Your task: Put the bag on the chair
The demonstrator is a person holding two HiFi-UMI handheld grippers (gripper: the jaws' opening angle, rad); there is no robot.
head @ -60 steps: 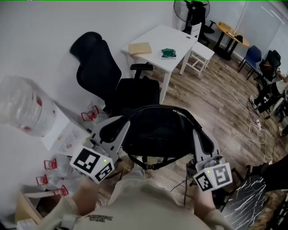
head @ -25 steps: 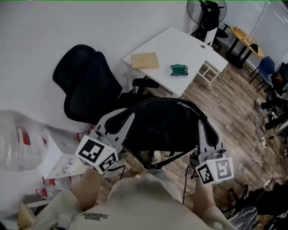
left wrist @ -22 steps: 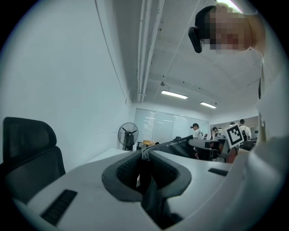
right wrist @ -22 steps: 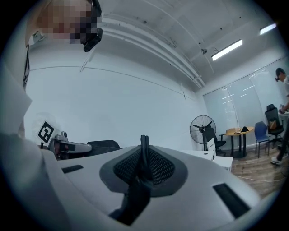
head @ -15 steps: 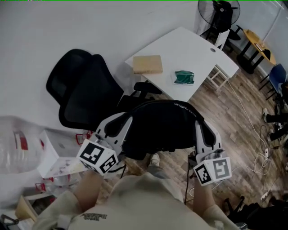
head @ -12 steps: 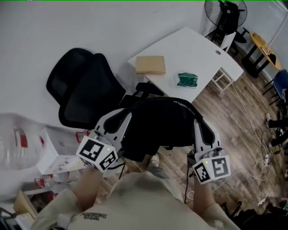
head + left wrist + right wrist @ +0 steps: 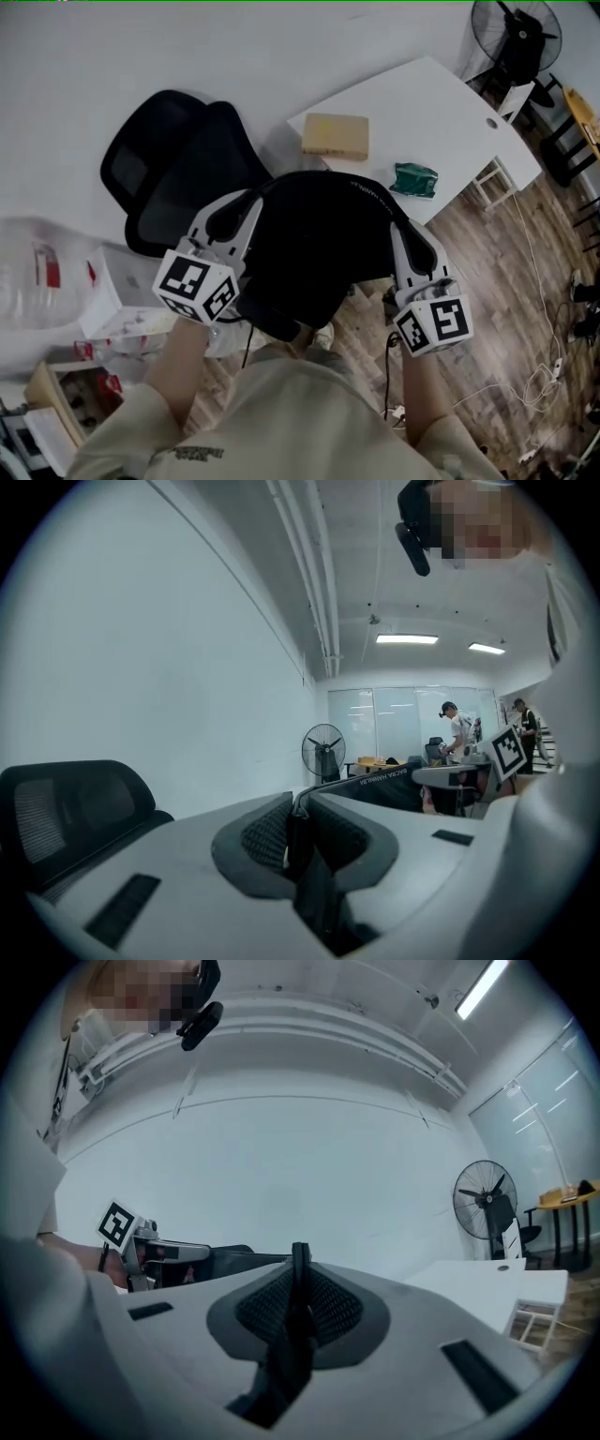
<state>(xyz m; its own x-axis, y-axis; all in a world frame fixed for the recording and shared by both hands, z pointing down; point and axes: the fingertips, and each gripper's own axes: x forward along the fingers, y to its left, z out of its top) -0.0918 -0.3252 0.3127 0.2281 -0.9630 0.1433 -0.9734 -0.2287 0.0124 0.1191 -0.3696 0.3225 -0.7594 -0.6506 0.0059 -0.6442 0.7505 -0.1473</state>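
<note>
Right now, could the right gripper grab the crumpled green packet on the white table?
Probably not: the right gripper is shut on the black fabric bag's edge, shared with the left gripper. The crumpled green packet lies uncovered on the white table; only the occupied jaws block it.

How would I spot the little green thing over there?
Start at the white table right of the black office chair. Two things lie on it: a flat tan box towards the wall and the green packet nearer the table's outer edge. The packet is smaller, crumpled and dark green.
</note>
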